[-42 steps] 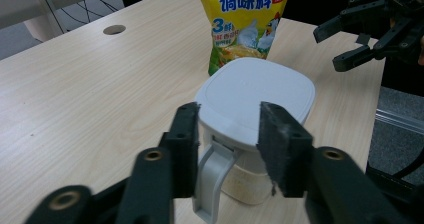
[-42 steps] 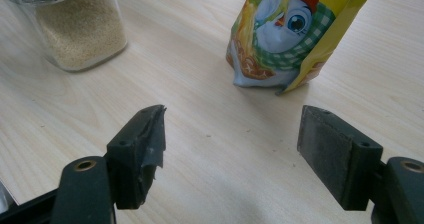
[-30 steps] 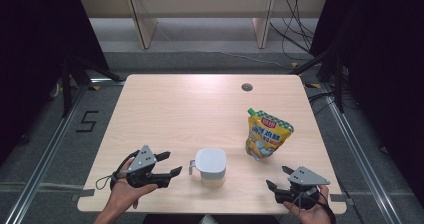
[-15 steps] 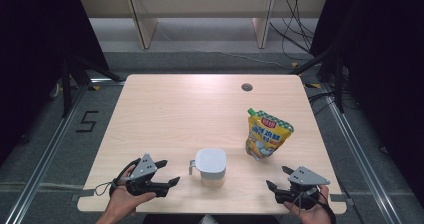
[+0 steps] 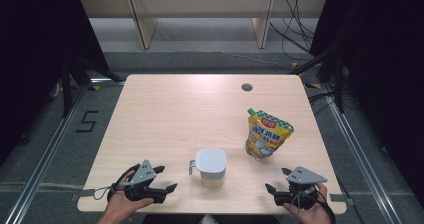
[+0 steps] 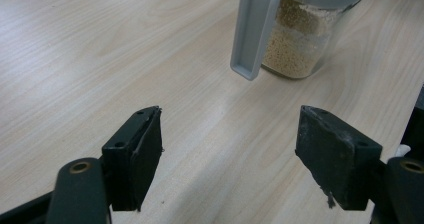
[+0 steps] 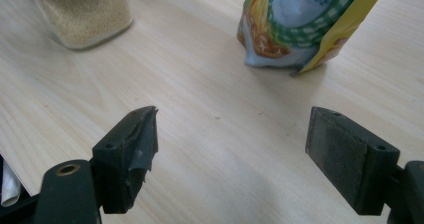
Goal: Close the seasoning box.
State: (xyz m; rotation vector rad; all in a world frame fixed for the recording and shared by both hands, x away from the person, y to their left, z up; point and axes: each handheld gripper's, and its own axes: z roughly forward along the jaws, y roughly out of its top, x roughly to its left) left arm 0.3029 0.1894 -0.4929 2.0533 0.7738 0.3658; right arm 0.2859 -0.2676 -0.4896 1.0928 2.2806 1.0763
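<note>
Near the counter's point(image 5: 165, 114) front edge, both hand-held grippers sit low with bare wood ahead. The left hand-held gripper point(image 5: 159, 179) points at the lidded jar point(image 5: 210, 166), which stands near the front at mid-width; its jaws have just been opening and stand apart with nothing between them. In the left gripper view the jar's grey handle point(image 6: 254, 29) hangs close ahead, the lid cut off at the top, pale grains showing through the glass. The right hand-held gripper point(image 5: 278, 180) has also just been widening, jaws apart and empty. The yellow snack pouch point(image 5: 266, 134) stands upright beyond it, just right of the jar but apart from it; its top is cropped in the right gripper view. A cable hole point(image 5: 246, 87) lies far off.
</note>
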